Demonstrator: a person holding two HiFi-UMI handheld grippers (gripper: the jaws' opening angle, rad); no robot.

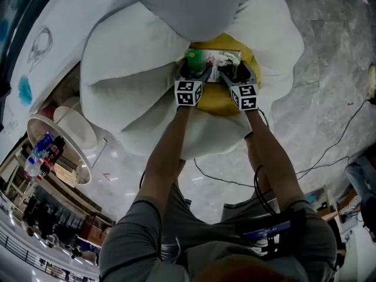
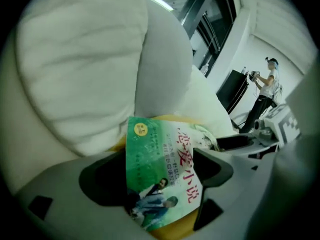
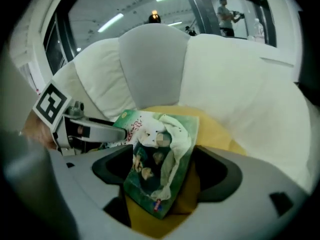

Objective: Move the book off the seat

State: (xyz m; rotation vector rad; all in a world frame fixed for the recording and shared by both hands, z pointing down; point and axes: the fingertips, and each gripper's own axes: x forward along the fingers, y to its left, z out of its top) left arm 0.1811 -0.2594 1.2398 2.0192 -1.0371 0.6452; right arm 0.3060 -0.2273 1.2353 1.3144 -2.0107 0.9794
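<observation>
Landmark: the yellow seat [image 1: 217, 103] is sitting at the centre of the white petal-shaped chair [image 1: 129, 69], whose cushions are rising round it.

Book: the book [image 1: 212, 57] is lying flat on the yellow seat, green cover up, reaching across the far half of the seat. In the left gripper view its cover [image 2: 160, 169] is showing red lettering and two figures. In the right gripper view a different green and white picture [image 3: 160, 159] is facing up, so I cannot tell whether one book is lying open or two are lying side by side.

Left arm: the bare left forearm [image 1: 167, 151] is stretching forward and down towards the yellow seat, with the marker cube [image 1: 188, 93] hanging over the seat's near edge.

Left gripper: the left gripper [image 1: 197, 70] is angling down over the left side of the seat. Its jaws are standing wide apart, with the book's corner lying between them, and the pads are not pressing on it.

Right arm: the right forearm [image 1: 273, 163] is reaching the same way, alongside the left, with its cube [image 1: 244, 96] also over the seat's near edge.

Right gripper: the right gripper [image 1: 234, 70] is tilting down over the right side of the seat. Its jaws are likewise spread wide, straddling the book without squeezing it.

Spacing: both grippers are hovering close together over the seat.
</observation>
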